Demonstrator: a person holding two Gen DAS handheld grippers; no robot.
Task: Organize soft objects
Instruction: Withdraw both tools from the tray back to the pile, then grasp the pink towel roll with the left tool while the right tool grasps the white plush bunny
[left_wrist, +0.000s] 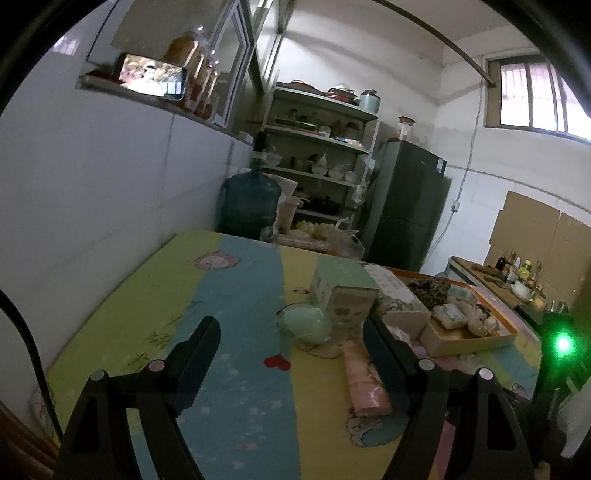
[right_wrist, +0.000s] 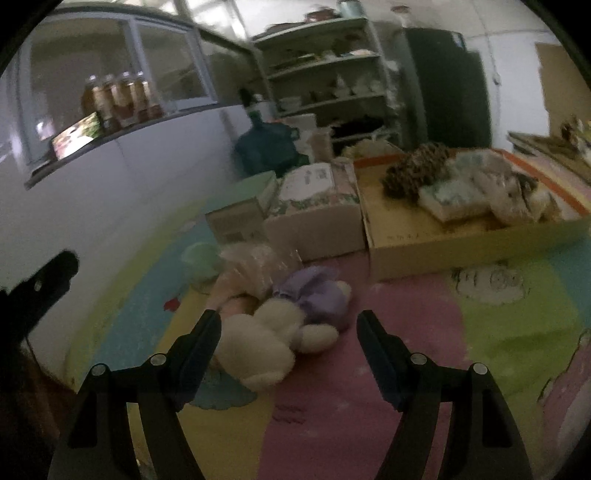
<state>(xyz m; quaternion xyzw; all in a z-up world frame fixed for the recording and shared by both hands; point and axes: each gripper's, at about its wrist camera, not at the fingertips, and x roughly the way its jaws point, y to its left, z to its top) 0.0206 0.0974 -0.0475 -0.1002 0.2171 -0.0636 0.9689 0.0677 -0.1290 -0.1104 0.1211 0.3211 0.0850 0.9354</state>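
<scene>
Both tongs stand wide apart and grip nothing. The right tongs (right_wrist: 288, 325) point down at a white plush rabbit in a lilac dress (right_wrist: 284, 328), which lies on its side on the pastel cartoon-print cloth covering the table (right_wrist: 517, 332); the toy's white body lies between the two black fingers, but the pads do not press it. That spread looks chosen to straddle the plump body before closing.

The left tongs (left_wrist: 291, 332) hover over bare blue and yellow cloth, with a pale green soft ball (left_wrist: 304, 325) just ahead and a pink plastic-wrapped roll (left_wrist: 364, 376) lying beside the right-hand finger.

Behind the toy stand a mint-green carton (right_wrist: 240, 206) and a white floral-print box (right_wrist: 317, 214), side by side. Right of them sits a shallow open cardboard tray (right_wrist: 461, 243), already holding a leopard-print fabric bundle (right_wrist: 413, 170) and several wrapped soft packs. It reads as the collecting place, so the loose items in front are probably what remains to be gathered, the rabbit likely first.
</scene>
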